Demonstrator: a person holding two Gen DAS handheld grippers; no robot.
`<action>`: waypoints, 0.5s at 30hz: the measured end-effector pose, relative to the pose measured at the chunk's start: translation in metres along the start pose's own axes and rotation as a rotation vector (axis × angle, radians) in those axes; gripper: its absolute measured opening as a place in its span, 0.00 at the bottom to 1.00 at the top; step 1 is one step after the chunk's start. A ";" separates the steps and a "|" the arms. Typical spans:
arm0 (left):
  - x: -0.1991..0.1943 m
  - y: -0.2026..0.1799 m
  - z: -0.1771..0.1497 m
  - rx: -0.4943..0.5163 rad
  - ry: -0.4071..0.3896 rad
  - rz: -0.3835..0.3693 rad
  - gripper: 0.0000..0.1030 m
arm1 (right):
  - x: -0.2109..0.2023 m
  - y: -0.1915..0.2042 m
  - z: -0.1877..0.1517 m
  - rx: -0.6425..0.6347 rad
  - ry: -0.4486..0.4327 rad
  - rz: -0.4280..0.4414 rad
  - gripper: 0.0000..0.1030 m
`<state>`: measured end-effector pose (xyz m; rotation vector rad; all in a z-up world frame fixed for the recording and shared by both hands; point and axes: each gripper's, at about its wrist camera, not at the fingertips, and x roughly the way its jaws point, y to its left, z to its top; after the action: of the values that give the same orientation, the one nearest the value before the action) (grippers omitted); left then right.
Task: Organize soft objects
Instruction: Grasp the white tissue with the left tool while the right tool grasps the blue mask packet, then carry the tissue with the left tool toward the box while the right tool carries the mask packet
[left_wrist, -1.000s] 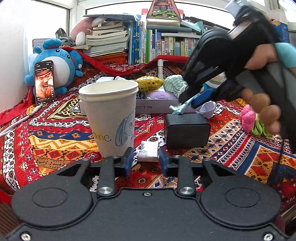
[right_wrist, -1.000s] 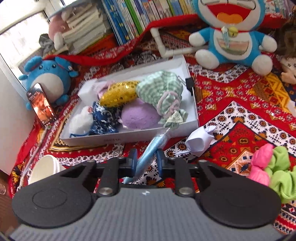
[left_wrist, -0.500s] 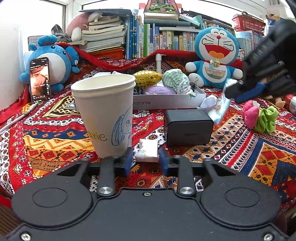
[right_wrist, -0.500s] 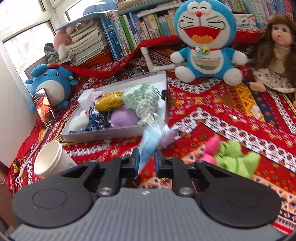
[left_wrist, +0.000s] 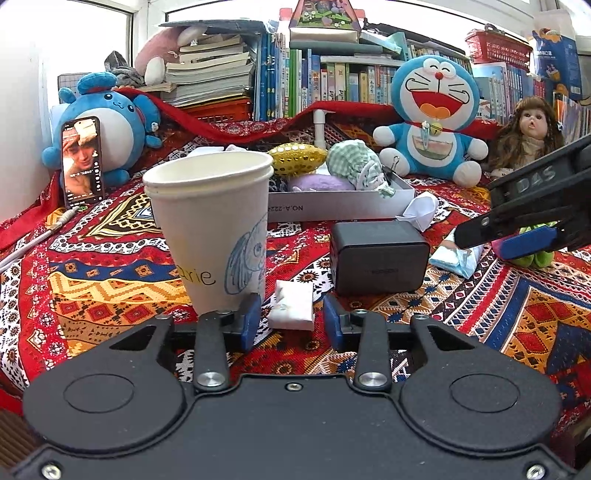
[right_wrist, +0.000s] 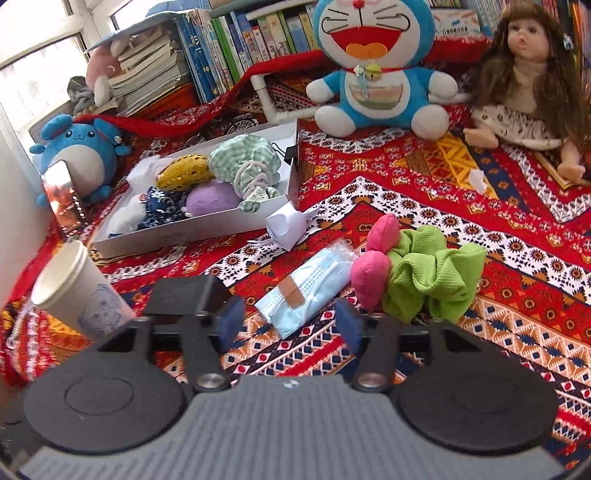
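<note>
A pale blue face-mask packet (right_wrist: 306, 288) lies flat on the patterned cloth beside a green and pink scrunchie (right_wrist: 424, 273). My right gripper (right_wrist: 291, 326) hovers just behind the packet, its jaws opening and the pads clear of it. In the left wrist view the right gripper (left_wrist: 480, 245) hangs over the mask packet (left_wrist: 458, 254). A small white tissue packet (left_wrist: 291, 310) sits between the fingers of my left gripper (left_wrist: 291, 326). Its jaws are opening too, with a gap on each side. The white box (right_wrist: 192, 232) holds several soft items.
A paper cup (left_wrist: 210, 229) stands left of the left gripper, and a black block (left_wrist: 376, 258) just beyond it. Folded white paper (right_wrist: 284, 225) lies by the box corner. A Doraemon plush (right_wrist: 373, 74), a doll (right_wrist: 524, 81) and a blue plush (left_wrist: 107, 125) with a phone line the back.
My right gripper carried the mask packet away from the box, lowered it beside the scrunchie and let it go. The left gripper stayed over the tissue packet.
</note>
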<state>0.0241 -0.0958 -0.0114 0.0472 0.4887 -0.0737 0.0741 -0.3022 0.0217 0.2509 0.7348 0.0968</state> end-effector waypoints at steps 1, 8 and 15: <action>0.001 -0.001 0.000 0.006 0.000 0.001 0.34 | 0.003 0.003 -0.003 -0.010 -0.019 -0.029 0.68; 0.002 -0.002 -0.003 0.031 0.001 -0.013 0.24 | 0.024 0.019 -0.013 -0.112 -0.067 -0.116 0.66; -0.006 0.003 -0.005 0.030 0.009 -0.055 0.23 | 0.021 0.018 -0.020 -0.130 -0.066 -0.055 0.38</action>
<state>0.0170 -0.0926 -0.0126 0.0638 0.4979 -0.1345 0.0761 -0.2775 -0.0016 0.1092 0.6667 0.0838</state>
